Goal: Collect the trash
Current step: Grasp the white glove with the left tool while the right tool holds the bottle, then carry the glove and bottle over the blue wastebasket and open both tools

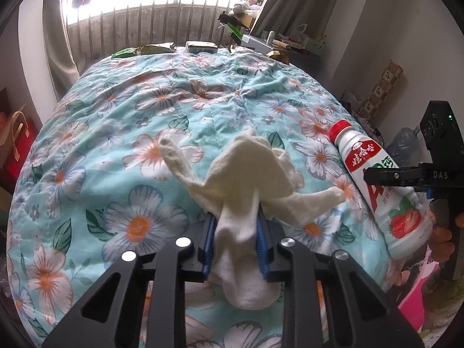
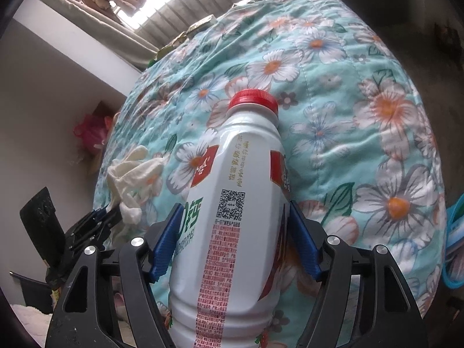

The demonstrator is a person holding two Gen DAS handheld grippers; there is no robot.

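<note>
Soft white cloth (image 1: 246, 203) sits squeezed between the two blue ribbed pads (image 1: 262, 243) of the left gripper (image 1: 236, 243). It looks fuzzy, like a thin towel or tissue rag. One fat rounded end hangs down past the pads toward the camera, and floppy corners stick out ahead of the gripper and to both sides. The gripper's black arms have round silver bolts and are pinched in close on the cloth.

To the right of this gripper, the right gripper (image 2: 229, 237) has a plastic bottle (image 2: 232, 217) between its own blue pads (image 2: 304, 243). The bottle is smooth and shiny white, with flat sides and rounded shoulders. It has a red ridged cap (image 2: 253, 100) pointing away from the gripper. On it are red labels, rows of tiny red print, a black square code, and, in the left view, a strawberry picture (image 1: 404, 221). Both pads touch the bottle's sides, so it is clamped around its middle. Orange gloved fingers (image 1: 440, 237) show by the bottle's bottom.

Under both grippers lies a bed quilt (image 1: 116, 133). It is puffy and wrinkled, light blue, with big white flowers, orange middles and green leaves. Beyond the grippers, at the quilt's far edge, lie crinkly snack wrappers (image 1: 156, 47) near a window with metal bars (image 1: 162, 17).
</note>
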